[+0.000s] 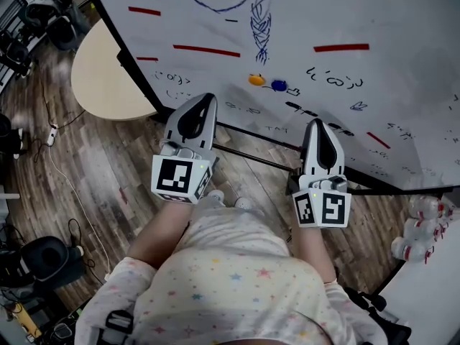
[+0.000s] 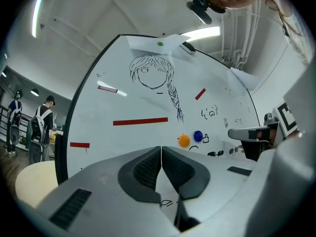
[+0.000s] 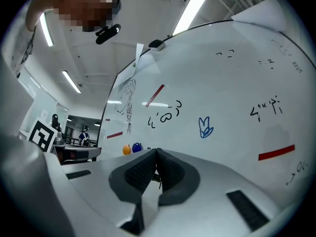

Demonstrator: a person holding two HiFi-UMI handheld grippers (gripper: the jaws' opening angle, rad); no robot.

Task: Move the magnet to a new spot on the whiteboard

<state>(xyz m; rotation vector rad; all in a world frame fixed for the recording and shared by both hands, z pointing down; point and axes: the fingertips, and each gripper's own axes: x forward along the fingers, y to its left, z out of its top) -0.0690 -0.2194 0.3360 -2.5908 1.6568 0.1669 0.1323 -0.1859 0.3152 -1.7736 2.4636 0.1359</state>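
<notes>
Head view: the left tongs and right tongs are both clenched on nothing, tips aimed at the whiteboard. Between them and higher in the frame, near upper centre, an orange magnet and a blue magnet sit just beside each other on the board. Orange lies up-right of the left tongs, blue up-left of the right, and neither is touched. Which magnet the task means cannot be told.

Bright, even indoor light from ceiling tube lights in the upper part of both gripper views, pale streaks of glare on the whiteboard, heavy fisheye bending and black vignetted corners there, head view sharp, soft faint shadows on the wooden floor
</notes>
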